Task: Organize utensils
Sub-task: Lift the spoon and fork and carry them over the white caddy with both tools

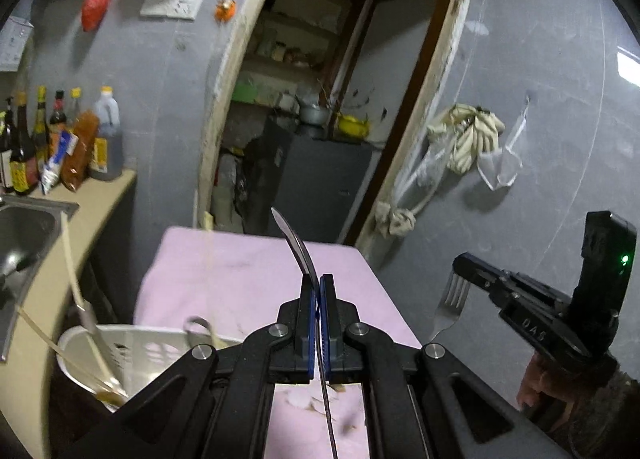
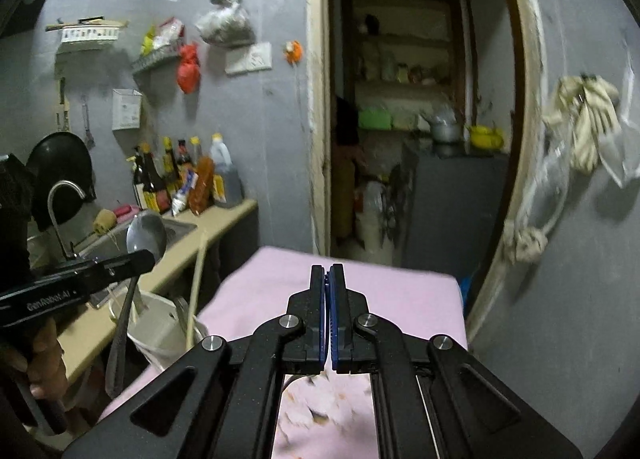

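A pink-covered table (image 1: 240, 271) fills mid-frame; the left gripper (image 1: 319, 291) is clamped on a spoon (image 1: 296, 247), the right gripper (image 1: 464, 271) on a fork (image 1: 450, 307). The white utensil holder (image 1: 160, 343), lower left, lies nearer the left hand.

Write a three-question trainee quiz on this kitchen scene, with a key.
1. True or false: the left hand-held gripper is shut on a spoon.
2. What does the right hand-held gripper hold? A. fork B. knife C. ladle
3. Fill in: the white utensil holder stands beside a table covered with a ____ cloth.

Key: 1. True; its bowl sticks up past the jaws. 2. A, the fork, prongs up, seen from the left wrist. 3. Pink.
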`<state>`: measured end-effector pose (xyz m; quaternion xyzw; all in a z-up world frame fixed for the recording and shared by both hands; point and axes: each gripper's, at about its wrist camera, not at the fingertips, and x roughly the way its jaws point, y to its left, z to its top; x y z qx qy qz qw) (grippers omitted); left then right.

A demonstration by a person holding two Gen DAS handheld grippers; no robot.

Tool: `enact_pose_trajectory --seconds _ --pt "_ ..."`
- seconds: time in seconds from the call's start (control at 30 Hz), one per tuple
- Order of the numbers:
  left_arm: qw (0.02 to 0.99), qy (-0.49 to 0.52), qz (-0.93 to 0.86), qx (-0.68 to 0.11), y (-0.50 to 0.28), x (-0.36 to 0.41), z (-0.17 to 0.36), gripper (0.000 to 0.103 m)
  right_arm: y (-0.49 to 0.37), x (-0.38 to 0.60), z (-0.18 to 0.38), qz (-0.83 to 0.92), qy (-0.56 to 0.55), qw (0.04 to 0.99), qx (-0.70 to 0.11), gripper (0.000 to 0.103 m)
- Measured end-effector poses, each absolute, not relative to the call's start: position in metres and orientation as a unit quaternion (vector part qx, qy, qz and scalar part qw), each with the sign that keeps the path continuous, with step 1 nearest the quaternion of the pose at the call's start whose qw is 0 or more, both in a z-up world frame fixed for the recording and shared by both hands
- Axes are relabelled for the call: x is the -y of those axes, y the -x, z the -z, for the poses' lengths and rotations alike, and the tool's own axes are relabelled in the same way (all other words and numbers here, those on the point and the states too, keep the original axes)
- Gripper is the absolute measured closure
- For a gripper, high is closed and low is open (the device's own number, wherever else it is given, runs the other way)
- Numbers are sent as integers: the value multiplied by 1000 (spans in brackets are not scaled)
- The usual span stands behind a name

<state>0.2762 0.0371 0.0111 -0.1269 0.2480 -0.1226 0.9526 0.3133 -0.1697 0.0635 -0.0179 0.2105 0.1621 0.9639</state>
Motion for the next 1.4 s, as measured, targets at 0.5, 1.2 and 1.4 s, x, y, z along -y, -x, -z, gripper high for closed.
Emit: enact_pose_trajectory --seconds 0.5,1.2,1.4 --pt "958 220 1 -181 -289 -180 -16 100 -327 69 -111 -192 48 970 -144 101" --pt "959 218 -80 -162 -298 -194 36 100 -334 22 -61 -168 132 960 -182 101" --pt "956 226 -83 -166 -294 -198 41 100 -332 18 -52 -179 129 955 -199 101"
